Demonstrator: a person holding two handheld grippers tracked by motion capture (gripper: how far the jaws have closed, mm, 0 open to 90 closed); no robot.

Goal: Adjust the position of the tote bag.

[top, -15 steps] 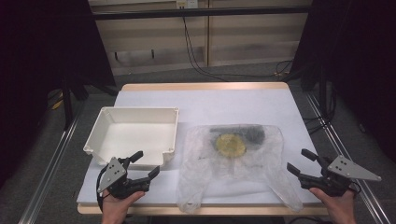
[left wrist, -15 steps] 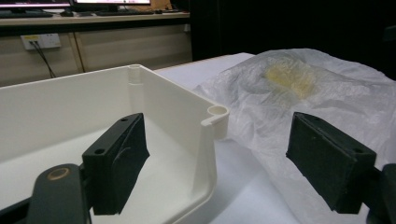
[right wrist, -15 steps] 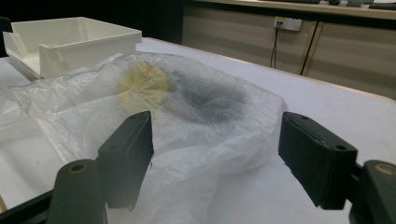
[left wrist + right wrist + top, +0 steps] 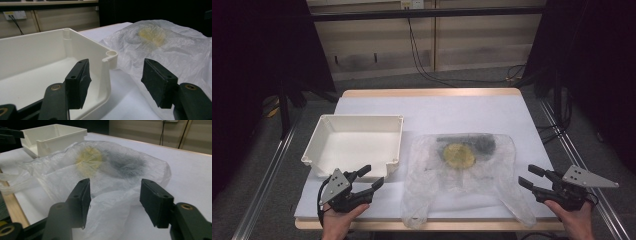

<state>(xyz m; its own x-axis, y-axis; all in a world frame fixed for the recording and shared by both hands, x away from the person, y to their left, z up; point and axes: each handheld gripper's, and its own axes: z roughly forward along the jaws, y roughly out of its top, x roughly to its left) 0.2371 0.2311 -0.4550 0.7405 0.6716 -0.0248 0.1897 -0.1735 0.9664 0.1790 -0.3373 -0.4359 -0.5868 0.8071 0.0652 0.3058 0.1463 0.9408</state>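
Observation:
A translucent plastic bag (image 4: 462, 175) lies flat on the white table cover, with a round yellow item (image 4: 458, 155) and a dark item (image 4: 477, 142) inside it. My left gripper (image 4: 371, 177) hovers open near the front edge, between the white tray (image 4: 362, 118) and the bag. In the left gripper view, the left gripper (image 4: 115, 82) has nothing between its pads, with the tray's corner (image 4: 110, 53) and the bag (image 4: 175, 50) ahead. My right gripper (image 4: 528, 176) is open at the bag's right handle. In the right gripper view, the right gripper (image 4: 115, 195) frames a fold of the bag (image 4: 112, 170) without pressing it.
The tray is empty and stands left of the bag. The table's wooden front edge (image 4: 377, 225) runs just below both hands. Cables (image 4: 427, 65) trail across the floor behind the table, and metal rails (image 4: 267, 175) flank its sides.

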